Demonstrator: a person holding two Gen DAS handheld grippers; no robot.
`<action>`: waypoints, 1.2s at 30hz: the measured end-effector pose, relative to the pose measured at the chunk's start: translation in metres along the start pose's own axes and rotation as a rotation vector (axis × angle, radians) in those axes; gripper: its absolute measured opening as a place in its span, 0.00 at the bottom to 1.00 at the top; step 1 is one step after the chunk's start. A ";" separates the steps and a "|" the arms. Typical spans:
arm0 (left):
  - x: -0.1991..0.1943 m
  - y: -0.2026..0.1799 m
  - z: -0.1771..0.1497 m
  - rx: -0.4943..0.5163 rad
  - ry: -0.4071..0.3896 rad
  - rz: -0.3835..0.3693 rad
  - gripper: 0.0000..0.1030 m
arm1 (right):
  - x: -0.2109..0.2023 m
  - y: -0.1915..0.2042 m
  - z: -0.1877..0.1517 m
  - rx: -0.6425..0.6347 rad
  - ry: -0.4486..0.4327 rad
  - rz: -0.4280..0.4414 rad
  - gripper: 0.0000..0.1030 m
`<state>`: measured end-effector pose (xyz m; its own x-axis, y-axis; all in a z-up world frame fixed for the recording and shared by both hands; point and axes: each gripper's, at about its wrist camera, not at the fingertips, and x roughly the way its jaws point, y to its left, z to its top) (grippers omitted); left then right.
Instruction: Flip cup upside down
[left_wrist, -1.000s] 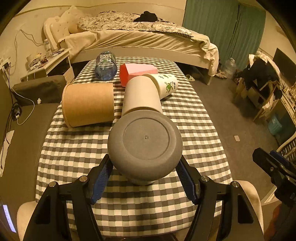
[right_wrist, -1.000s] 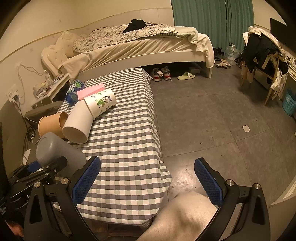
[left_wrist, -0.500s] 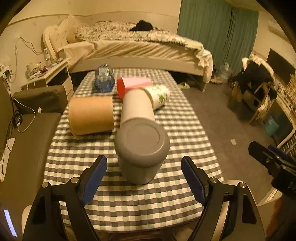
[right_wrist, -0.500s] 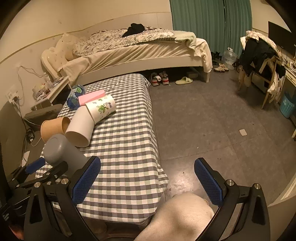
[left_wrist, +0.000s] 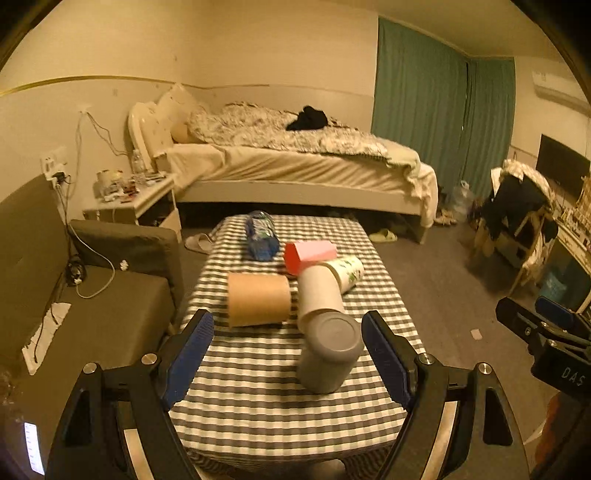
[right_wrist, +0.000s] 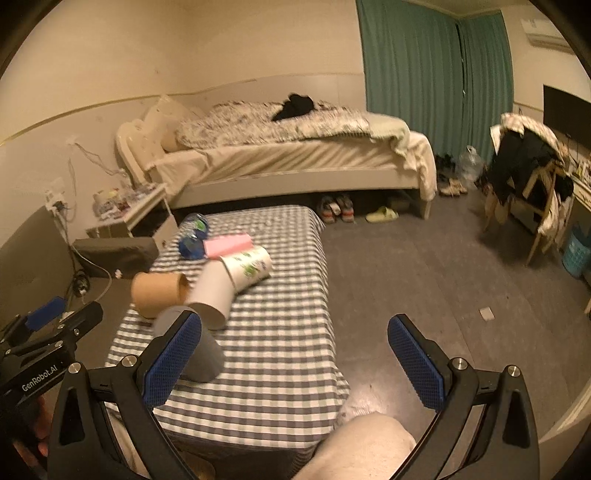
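While inverted, grey cup (left_wrist: 330, 352) clear of left claw (left_wrist: 288, 354)

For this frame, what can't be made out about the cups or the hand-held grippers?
- Grey cup: its rim is hidden beneath it in the left wrist view; in the right wrist view the right hand-held gripper covers part of it.
- Printed cup: print too small and blurred in both views.
- White cup: near end hidden behind the grey cup, left wrist view.

Checkered table (left_wrist: 258, 398), cups (left_wrist: 258, 300) atop

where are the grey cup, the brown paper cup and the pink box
grey cup (left_wrist: 334, 334), left wrist view, flat upturned base
brown paper cup (left_wrist: 258, 299), left wrist view, side wall
pink box (left_wrist: 317, 250), left wrist view, top face
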<state>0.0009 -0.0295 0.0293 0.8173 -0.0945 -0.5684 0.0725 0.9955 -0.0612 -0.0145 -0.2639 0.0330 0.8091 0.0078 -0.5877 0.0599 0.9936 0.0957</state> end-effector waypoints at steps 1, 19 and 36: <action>-0.004 0.003 -0.001 0.002 -0.008 0.004 0.83 | -0.003 0.004 0.000 -0.006 -0.009 0.006 0.98; -0.006 0.038 -0.033 -0.037 0.021 0.049 0.95 | 0.013 0.052 -0.038 -0.104 0.023 0.051 0.99; 0.006 0.028 -0.046 0.020 0.049 0.072 0.98 | 0.031 0.056 -0.046 -0.113 0.069 0.035 1.00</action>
<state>-0.0181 -0.0028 -0.0139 0.7921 -0.0226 -0.6100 0.0263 0.9997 -0.0029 -0.0129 -0.2027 -0.0175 0.7674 0.0469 -0.6394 -0.0373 0.9989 0.0285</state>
